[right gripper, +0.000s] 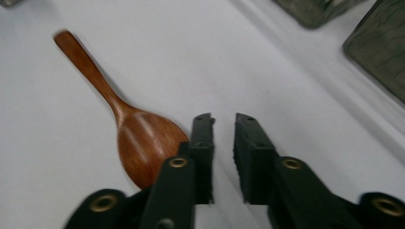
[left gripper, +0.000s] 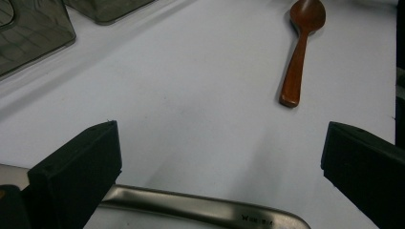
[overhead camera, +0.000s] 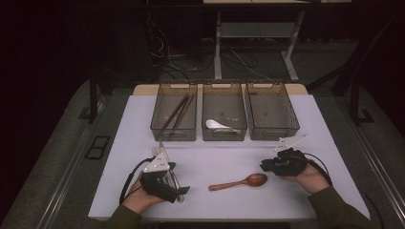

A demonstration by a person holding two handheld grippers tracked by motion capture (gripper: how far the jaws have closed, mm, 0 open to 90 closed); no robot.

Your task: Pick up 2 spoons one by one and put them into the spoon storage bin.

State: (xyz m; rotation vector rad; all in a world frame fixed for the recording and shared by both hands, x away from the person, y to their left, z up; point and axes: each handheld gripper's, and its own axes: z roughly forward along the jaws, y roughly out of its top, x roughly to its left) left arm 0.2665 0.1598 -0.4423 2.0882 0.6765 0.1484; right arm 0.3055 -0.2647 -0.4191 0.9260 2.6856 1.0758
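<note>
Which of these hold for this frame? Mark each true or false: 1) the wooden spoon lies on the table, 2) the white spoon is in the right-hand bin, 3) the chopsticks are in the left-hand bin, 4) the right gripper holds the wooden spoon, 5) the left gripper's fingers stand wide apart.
1) True: the wooden spoon lies flat on the white table.
2) False: the white spoon lies in the middle bin; the right-hand bin looks bare.
3) True: the chopsticks lie in the left-hand bin.
4) False: the right gripper has a narrow gap with nothing in it; the spoon's bowl lies beside it.
5) True: the left gripper is open above a metal utensil.
</note>
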